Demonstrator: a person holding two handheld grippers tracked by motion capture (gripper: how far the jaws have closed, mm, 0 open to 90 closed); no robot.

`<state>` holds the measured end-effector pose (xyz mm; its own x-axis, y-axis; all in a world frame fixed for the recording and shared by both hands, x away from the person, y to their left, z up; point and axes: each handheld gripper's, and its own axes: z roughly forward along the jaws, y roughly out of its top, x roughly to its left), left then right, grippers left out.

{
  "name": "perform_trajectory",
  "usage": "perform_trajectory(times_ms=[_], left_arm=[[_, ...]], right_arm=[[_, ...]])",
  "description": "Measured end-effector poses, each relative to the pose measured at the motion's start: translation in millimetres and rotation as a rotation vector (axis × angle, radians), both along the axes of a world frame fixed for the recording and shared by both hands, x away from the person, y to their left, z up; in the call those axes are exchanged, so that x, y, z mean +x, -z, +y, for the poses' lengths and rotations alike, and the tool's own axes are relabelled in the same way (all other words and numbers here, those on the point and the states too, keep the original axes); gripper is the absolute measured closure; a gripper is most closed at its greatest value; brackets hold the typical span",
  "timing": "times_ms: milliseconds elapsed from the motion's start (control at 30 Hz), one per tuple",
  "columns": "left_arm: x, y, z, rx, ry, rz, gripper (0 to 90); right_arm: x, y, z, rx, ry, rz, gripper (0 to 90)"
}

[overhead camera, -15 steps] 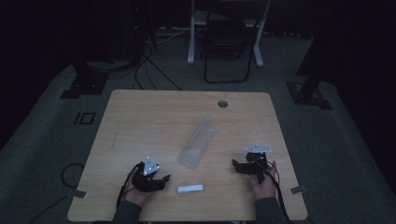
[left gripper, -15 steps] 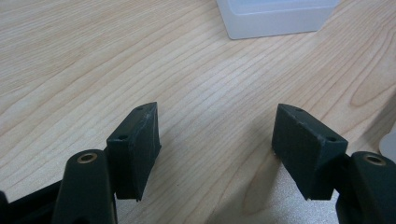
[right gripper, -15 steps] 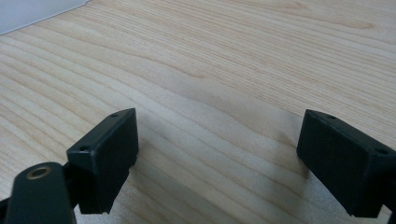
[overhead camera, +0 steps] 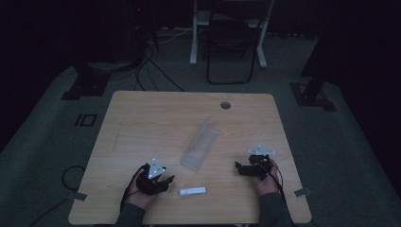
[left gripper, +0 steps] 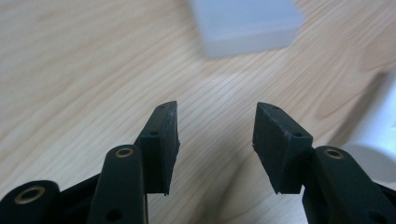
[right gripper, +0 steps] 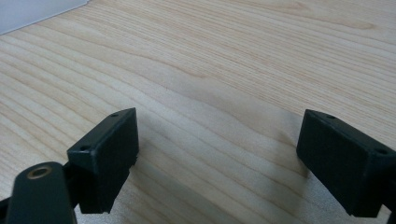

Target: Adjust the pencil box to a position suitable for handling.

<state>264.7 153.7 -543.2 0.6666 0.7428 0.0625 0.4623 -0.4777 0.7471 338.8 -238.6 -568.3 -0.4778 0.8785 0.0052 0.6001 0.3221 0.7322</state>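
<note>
- Table (overhead camera: 142, 118) of pale wood, with 2 things on it: a long clear plastic box (overhead camera: 199, 143) lying slantwise near the middle, and a small white tube (overhead camera: 192, 191) lying flat close to the near edge.
- Left gripper (overhead camera: 163, 182) sits low over the near left part of the table, held in the person's left hand (overhead camera: 138, 194). It points toward the tube, which lies just beside its tips but apart from them.
- In the left gripper view, the left gripper (left gripper: 215, 140) has its jaws parted with bare wood between them. The near end of the box (left gripper: 245, 23) shows blurred ahead, and a white rounded shape, probably the tube (left gripper: 378, 144), sits at the right edge.
- Right gripper (overhead camera: 240, 168) sits over the near right part of the table, held in the person's right hand (overhead camera: 267, 182), pointing leftward toward the box and well apart from the tube.
- In the right gripper view, the right gripper (right gripper: 217, 158) stands wide apart, holding nothing, with only wood grain between. A pale corner of the box (right gripper: 32, 11) shows at top left.
- A round hole (overhead camera: 225, 105) lies in the table near its far edge.
</note>
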Motion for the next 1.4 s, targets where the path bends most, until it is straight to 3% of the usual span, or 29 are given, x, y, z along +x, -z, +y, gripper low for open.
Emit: perform_trajectory(times_ms=[267, 467, 667, 1033, 1400], left_arm=[[2.6, -10.8, -9.3, -0.015, 0.017, -0.032, 48.8], [11.7, -27.6, -17.7, -0.032, 0.027, -0.071, 48.9], [18.6, -36.9, -24.1, -0.024, 0.039, -0.095, 50.9], [50.3, -51.4, -49.4, 0.034, 0.066, -0.129, 71.6], [75.1, -47.4, -75.1, 0.056, 0.041, -0.127, 62.6]], right_arm=[[-1.6, -0.1, 0.7, 0.001, -0.017, -0.001, 13.8], [-1.6, -0.1, 0.7, 0.002, -0.017, -0.001, 13.8], [-1.8, -0.1, 0.7, 0.001, -0.017, -0.001, 13.8], [-2.1, 0.0, 0.7, 0.001, -0.015, -0.002, 13.8], [-2.1, -0.1, 0.7, 0.001, -0.015, -0.002, 13.8]])
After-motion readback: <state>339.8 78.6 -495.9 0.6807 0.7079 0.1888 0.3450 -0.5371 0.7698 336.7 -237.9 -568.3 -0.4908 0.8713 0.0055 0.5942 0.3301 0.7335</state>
